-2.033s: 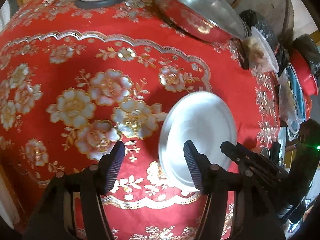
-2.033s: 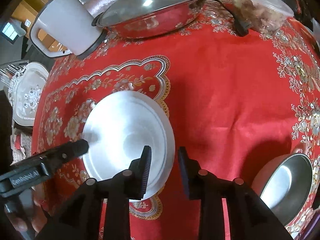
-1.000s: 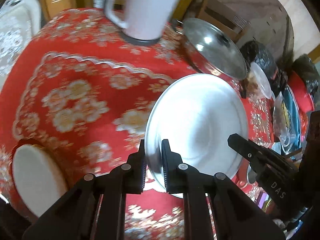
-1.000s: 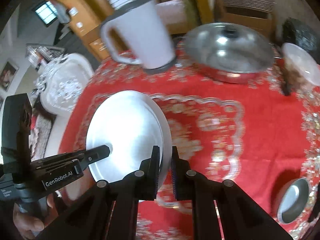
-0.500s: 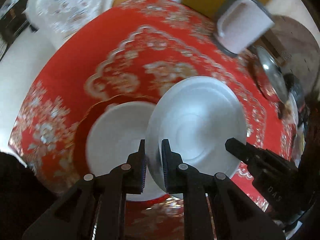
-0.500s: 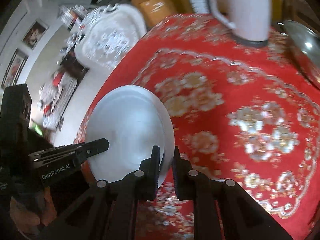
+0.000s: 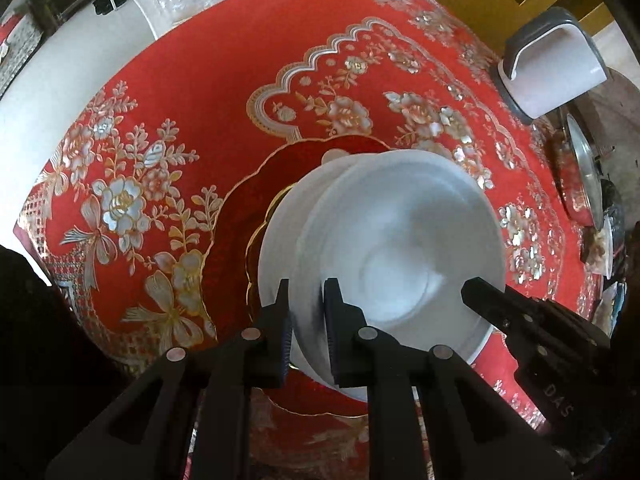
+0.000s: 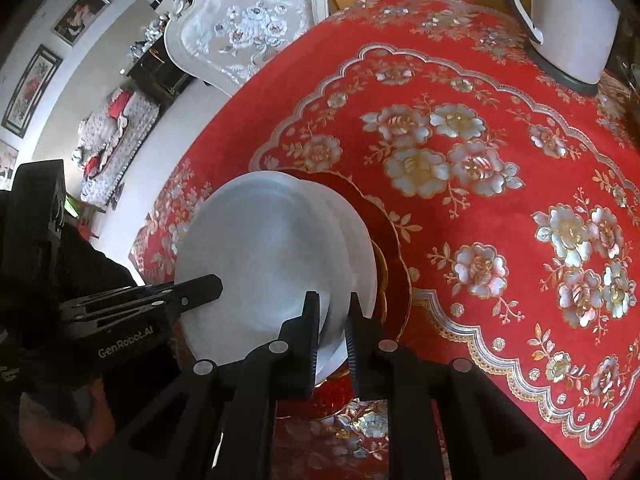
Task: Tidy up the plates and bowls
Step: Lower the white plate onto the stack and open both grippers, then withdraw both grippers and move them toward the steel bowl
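Silver plate [image 7: 400, 240] held over a white plate [image 7: 276, 232], which sits on a red gold-rimmed plate [image 7: 240, 216]; whether the silver one touches the white one, cannot tell. Left claw [image 7: 306, 320] clamped on the silver plate's near-left rim. Right claw [image 8: 332, 328] clamped on its opposite rim. Stack lies near the desk [image 7: 200, 92] edge, red floral cloth. White jug [image 7: 552, 68] well apart, far side.

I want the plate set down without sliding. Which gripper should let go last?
Probably the left gripper: like the right gripper, it is clamped on the steel plate, but on the side already over the white plate.
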Available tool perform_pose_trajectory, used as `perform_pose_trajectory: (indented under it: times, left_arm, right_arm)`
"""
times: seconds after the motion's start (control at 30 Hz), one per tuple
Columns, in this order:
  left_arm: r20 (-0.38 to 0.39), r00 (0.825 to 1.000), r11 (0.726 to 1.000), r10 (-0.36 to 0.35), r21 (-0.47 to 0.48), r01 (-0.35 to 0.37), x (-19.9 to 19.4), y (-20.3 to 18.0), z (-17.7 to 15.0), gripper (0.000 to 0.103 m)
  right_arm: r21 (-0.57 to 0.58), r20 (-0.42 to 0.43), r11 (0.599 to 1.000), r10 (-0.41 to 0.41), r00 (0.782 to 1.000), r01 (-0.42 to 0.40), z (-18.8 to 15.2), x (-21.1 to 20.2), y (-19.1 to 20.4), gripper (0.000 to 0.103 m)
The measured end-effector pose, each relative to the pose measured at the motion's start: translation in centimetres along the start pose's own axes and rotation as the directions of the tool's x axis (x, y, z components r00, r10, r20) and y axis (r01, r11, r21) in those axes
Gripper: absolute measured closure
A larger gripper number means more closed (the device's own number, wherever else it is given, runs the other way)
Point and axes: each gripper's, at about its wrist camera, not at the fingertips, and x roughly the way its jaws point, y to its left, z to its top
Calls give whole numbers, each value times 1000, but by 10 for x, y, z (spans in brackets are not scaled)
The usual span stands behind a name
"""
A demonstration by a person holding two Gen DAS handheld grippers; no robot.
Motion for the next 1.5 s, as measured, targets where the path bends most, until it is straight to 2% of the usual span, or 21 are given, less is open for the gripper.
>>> perform_pose_trajectory:
  times: [0.2,0.63,0.8,0.9,1.27,1.33,1.4,1.43,1.5]
  left_arm:
    - [4,1000,1000,-1,8,1,7,2,-2,89]
    - [44,998,998,49,29,-51,4,1,-6,88]
    - [82,994,996,75,33,-78,-7,0,-8,86]
    - [109,990,995,90,43,-95,-14,-3,-8,80]
    - [209,973,985,102,112,-128,-34,-37,-6,79]
    - [219,971,983,100,127,-130,-35,-46,-7,75]
    - [230,969,981,93,147,-129,-36,-57,-8,52]
    - [240,967,979,86,159,-127,-38,-65,-9,48]
    - [255,965,975,67,187,-117,-39,-79,-11,46]
  right_arm:
    - [1,-7,1000,-3,1000,3,-3,1,0,88]
    - [-7,23,1000,-10,1000,10,-4,-13,2,84]
    - [-12,34,1000,-12,999,12,-5,-19,1,84]
    - [-10,37,1000,-13,999,13,-7,-22,0,84]
    - [-16,53,1000,-23,998,23,-17,-37,-6,79]
    - [-8,66,999,-38,997,39,-20,-43,-12,78]
    - [-1,81,998,-64,995,65,-24,-50,-19,77]
    - [6,88,997,-71,994,71,-25,-54,-23,76]
    - [27,100,997,-79,992,77,-30,-63,-33,73]
